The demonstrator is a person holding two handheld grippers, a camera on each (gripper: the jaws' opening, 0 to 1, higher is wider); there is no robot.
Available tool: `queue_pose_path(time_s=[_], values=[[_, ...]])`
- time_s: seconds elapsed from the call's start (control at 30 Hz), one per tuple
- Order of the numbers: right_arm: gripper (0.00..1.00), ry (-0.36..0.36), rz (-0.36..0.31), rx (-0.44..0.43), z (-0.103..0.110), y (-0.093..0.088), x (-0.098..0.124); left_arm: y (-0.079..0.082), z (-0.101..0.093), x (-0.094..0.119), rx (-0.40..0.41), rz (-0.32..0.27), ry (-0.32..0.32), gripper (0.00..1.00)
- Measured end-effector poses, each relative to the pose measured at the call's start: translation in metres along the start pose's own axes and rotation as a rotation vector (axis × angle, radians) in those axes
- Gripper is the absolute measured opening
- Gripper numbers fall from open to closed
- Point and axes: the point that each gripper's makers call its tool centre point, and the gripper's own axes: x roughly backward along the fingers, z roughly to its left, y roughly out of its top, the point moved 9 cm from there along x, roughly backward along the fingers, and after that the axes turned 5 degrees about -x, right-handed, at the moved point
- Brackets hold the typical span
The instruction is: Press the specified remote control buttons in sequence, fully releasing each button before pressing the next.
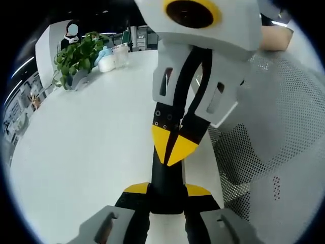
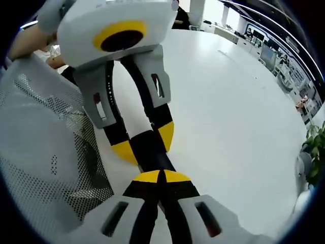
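Observation:
A slim black remote control (image 1: 165,178) lies lengthwise over the white table (image 1: 86,147). My left gripper (image 1: 167,190) is shut on its near end, one yellow-tipped jaw on each side. My right gripper (image 1: 172,147) comes down from the top of the left gripper view. Its yellow tips are shut together into a point that touches the remote's top face. In the right gripper view my right gripper (image 2: 161,177) is shut, with its tips resting on the remote (image 2: 150,150). Beyond it the left gripper (image 2: 144,142) clamps the remote's sides. The buttons are hidden.
A grey mesh chair back (image 1: 274,132) stands close beside the table edge, also seen as the chair (image 2: 45,147). A potted plant (image 1: 76,56) and some cups (image 1: 114,56) sit at the table's far end. A person's arm (image 1: 277,38) shows beyond the chair.

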Motion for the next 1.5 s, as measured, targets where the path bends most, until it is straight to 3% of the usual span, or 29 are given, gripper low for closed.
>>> queue_pose_path(time_s=[0.27,0.47,0.67,0.9,1.17,1.23,1.43,1.5], values=[[0.00,-0.012,-0.001,0.028,0.002,0.000,-0.001,0.001,-0.001,0.000,0.006,-0.001,0.016,0.25],[0.00,-0.007,0.074,0.060,0.002,0.008,-0.003,0.004,-0.005,-0.001,0.045,0.024,0.054,0.25],[0.00,0.040,0.115,0.145,-0.001,0.011,-0.003,0.005,-0.010,-0.003,0.142,0.031,0.127,0.26],[0.00,0.058,0.034,0.142,-0.003,0.002,-0.001,0.008,-0.015,-0.004,0.221,0.043,0.194,0.27],[0.00,0.087,-0.009,0.167,-0.004,-0.001,-0.001,0.007,-0.019,-0.004,0.240,0.029,0.218,0.27],[0.00,0.108,-0.027,0.105,-0.006,-0.002,-0.001,0.007,-0.020,-0.004,0.249,0.029,0.226,0.27],[0.01,0.142,-0.074,0.036,-0.011,-0.006,-0.001,0.006,-0.021,-0.004,0.247,0.023,0.228,0.27],[0.10,0.088,-0.109,-0.005,-0.018,-0.009,-0.001,0.006,-0.021,-0.004,0.245,0.021,0.228,0.27]])
